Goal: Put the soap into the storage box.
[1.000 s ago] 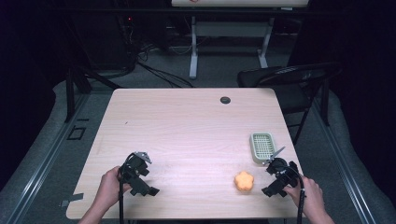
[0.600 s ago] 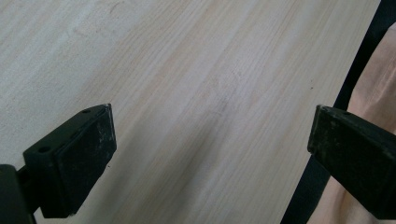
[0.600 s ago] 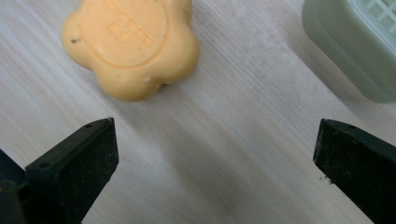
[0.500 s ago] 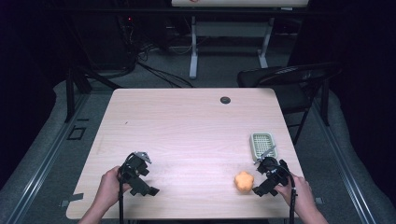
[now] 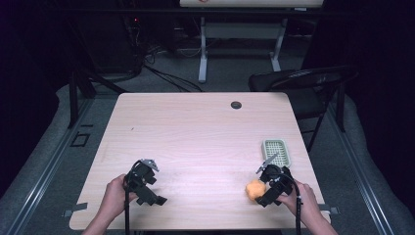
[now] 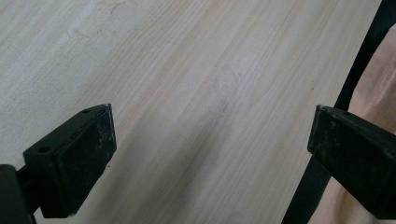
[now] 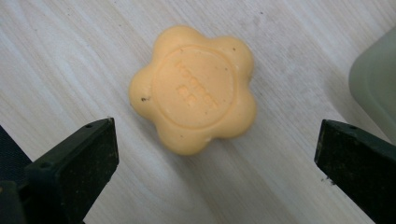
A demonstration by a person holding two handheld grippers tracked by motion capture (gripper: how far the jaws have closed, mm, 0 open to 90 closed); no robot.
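An orange flower-shaped soap [image 5: 254, 189] lies flat near the table's front right. In the right gripper view the soap [image 7: 194, 88] sits just ahead of the jaws, embossed face up. My right gripper [image 5: 266, 188] hovers right against it, open [image 7: 217, 145], jaws wide on either side and not touching it. A pale green ridged soap dish [image 5: 275, 151] stands behind the right gripper, and its edge [image 7: 376, 84] shows at the right. My left gripper [image 5: 146, 188] rests at the front left, open [image 6: 217, 140] over bare wood, with nothing between its jaws.
The light wooden table [image 5: 195, 132] has a round black grommet [image 5: 236, 105] near its far edge. A dark folding chair [image 5: 303, 83] stands beyond the far right corner. A sleeve [image 6: 373, 88] and a black cable [image 6: 359, 60] lie past the table edge.
My right gripper has moved left and slightly forward, from beside the dish to right next to the soap. The left gripper has stayed still.
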